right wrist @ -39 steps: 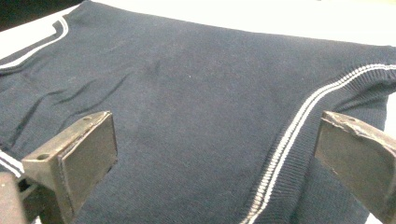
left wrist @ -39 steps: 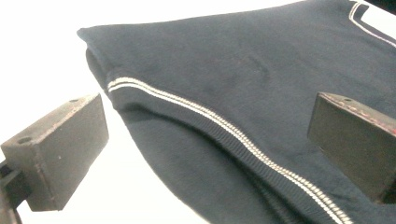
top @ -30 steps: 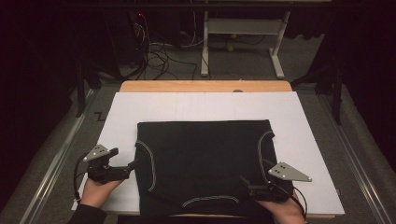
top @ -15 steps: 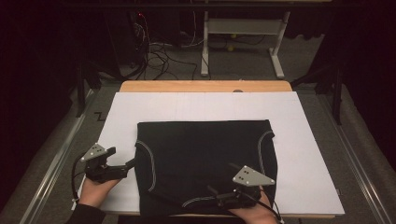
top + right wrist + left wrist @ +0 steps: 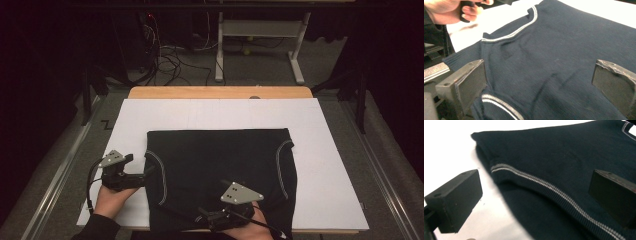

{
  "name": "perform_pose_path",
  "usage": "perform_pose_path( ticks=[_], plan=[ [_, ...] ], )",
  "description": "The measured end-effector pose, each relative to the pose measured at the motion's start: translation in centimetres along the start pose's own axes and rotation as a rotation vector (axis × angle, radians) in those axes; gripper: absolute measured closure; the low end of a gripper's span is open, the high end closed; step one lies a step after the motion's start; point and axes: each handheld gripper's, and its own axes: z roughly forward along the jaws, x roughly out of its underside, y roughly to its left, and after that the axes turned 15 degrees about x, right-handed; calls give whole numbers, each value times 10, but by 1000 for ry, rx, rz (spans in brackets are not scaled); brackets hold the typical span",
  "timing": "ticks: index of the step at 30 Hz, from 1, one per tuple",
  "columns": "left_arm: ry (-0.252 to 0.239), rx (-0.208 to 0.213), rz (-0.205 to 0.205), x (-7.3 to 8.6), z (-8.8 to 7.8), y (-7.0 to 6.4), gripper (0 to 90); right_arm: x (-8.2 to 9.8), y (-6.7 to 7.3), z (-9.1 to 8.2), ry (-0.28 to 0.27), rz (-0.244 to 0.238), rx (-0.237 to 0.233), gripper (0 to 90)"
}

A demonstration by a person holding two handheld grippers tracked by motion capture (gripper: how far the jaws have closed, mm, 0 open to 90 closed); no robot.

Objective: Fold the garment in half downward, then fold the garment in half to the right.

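Lower middle, right tool [image 5: 207,216]: moved inward over sweater [image 5: 220,160], wide.
Left tool [image 5: 145,175]: unmoved at hem, wide.
Meaning: fold grasp pending.

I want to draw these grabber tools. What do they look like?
Each gripper, left gripper and right gripper, is black with two blocky black jaws, a grey three-cornered plate with small dots on top and a thin black cable trailing behind. The person wears a dark sleeve.

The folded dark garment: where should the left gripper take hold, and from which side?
Probably the left edge of the folded dark garment, near the pale-striped seam, coming in low from the left. The left gripper is open beside that edge, whose layers lift slightly off the white board.
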Motion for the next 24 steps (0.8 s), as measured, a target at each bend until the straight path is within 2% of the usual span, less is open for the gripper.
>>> perform_pose_path(
  ticks=[3, 7, 11, 14, 19, 24],
  plan=[
    [-5, 8, 2, -4, 4, 0, 0, -4, 7, 2, -6, -6, -9, 0],
    [-23, 23, -18, -8, 8, 4, 0, -9, 15, 6, -14, -7, -21, 0],
    [-21, 27, -22, -11, 11, 5, 0, -15, 22, 13, -13, -6, -39, 0],
    [-27, 22, -21, -15, 10, 8, 0, -18, 29, 19, -14, -7, -54, 2],
    [-34, -9, -21, -19, 5, 14, 0, -23, 43, 28, -5, -28, -86, 5],
    [-18, -27, -20, -29, 8, 22, 0, -26, 57, 37, 11, -38, -115, 10]
  ],
)
